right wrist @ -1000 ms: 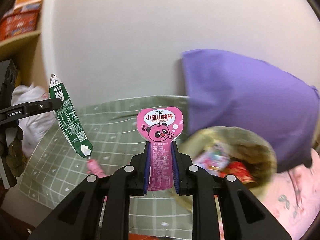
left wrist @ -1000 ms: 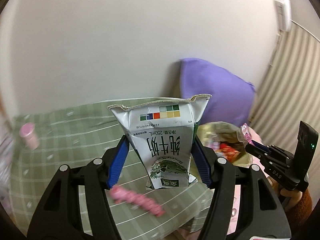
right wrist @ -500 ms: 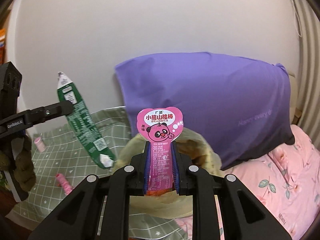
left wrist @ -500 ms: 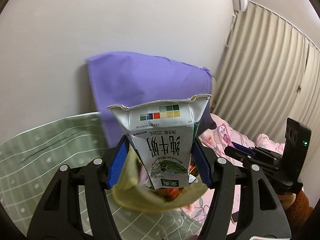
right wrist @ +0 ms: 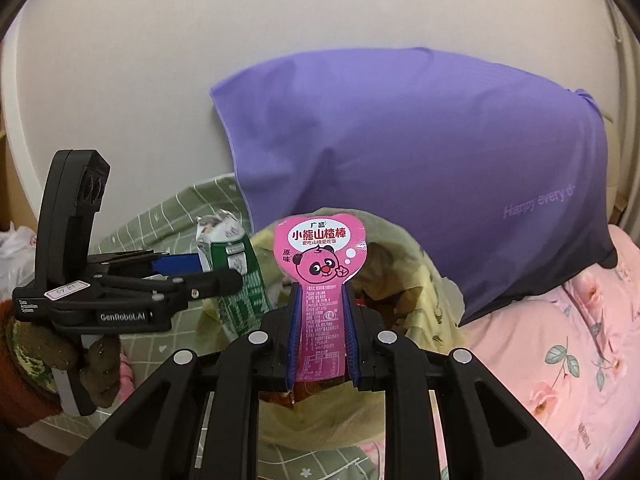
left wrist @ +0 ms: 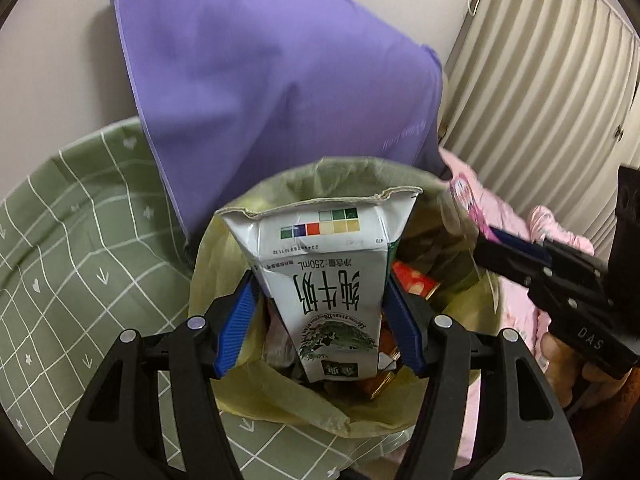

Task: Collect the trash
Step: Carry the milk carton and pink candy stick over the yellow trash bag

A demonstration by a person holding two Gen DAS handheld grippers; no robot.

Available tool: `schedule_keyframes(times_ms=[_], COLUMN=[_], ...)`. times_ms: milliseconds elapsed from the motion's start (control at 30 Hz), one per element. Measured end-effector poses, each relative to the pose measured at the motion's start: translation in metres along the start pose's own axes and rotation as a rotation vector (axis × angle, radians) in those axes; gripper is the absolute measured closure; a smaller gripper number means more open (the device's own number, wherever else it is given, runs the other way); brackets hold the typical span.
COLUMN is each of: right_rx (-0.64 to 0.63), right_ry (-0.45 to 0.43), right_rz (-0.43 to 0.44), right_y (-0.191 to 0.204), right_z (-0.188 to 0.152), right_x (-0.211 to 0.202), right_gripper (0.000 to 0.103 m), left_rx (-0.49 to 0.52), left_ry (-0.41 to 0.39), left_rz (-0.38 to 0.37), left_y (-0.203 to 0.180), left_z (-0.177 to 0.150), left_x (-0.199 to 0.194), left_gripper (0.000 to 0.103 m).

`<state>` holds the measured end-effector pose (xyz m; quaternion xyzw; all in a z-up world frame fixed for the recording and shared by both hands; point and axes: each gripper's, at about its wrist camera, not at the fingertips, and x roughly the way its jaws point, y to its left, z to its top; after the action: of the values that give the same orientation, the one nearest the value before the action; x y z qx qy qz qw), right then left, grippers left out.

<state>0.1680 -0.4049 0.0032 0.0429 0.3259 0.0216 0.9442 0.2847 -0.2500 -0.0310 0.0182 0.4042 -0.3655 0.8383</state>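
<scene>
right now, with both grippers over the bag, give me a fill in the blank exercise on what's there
1. The left gripper is shut on a flattened ____ carton.
2. The wrapper in the right gripper is ____ in colour.
3. The yellowish trash bag below both grippers stands in front of a ____ pillow.
4. The blanket beside the bag has a ____ checked pattern.

Missing words: milk; pink; purple; green

Glossy paper milk carton (left wrist: 320, 288), shiny pink plastic wrapper (right wrist: 322, 276), thin crinkled plastic bag (left wrist: 280, 400)
</scene>
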Motion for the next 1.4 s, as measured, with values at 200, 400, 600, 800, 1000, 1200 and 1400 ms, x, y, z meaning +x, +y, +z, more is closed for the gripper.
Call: schedule_keyframes(times_ms=[200,400,600,800,1000,1200,1400], right_rx=[-0.043,-0.042,-0.032,-0.001,-0.033,-0.044,-0.029], right_ry=[0.013,0.012,-0.001,-0.014,-0.028,-0.018,-0.011], right_rz=[-0.024,-0.046,-0.058,-0.053,-0.044,-0.006,-0.009], right_y=[0.005,0.006,0.006,0.005,0.010,0.002,-0.001], right_z=[-0.004,-0.003,-0.004,-0.006,-0.009,-0.006,-0.009], right_x=[0.006,0.008,0.005,0.001,0.000,0.004,0.011], right_gripper=[0.084,0.084,0.084,0.083,0.083,0.083,0.082], left_rx=[-0.043,-0.056,-0.066,-0.064,-0.083,-0.111,-0.128], left_ry=[0.031,0.010,0.014,0.014,0.005,-0.007,-0.037], left_rz=[-0.012,-0.023,-0.031,-0.016,-0.014,-0.015,-0.005], left_y=[0.008,0.012,0.014,0.007,0.007,0.007,0.007], left_z=[-0.005,0.000,-0.003,-0.002,-0.001,-0.002,-0.002], left_x=[0.017,0.007,0.001,-0.001,-0.002,-0.009,-0.019], left_gripper=[0.045,0.045,0.045,0.045,0.045,0.043,0.038])
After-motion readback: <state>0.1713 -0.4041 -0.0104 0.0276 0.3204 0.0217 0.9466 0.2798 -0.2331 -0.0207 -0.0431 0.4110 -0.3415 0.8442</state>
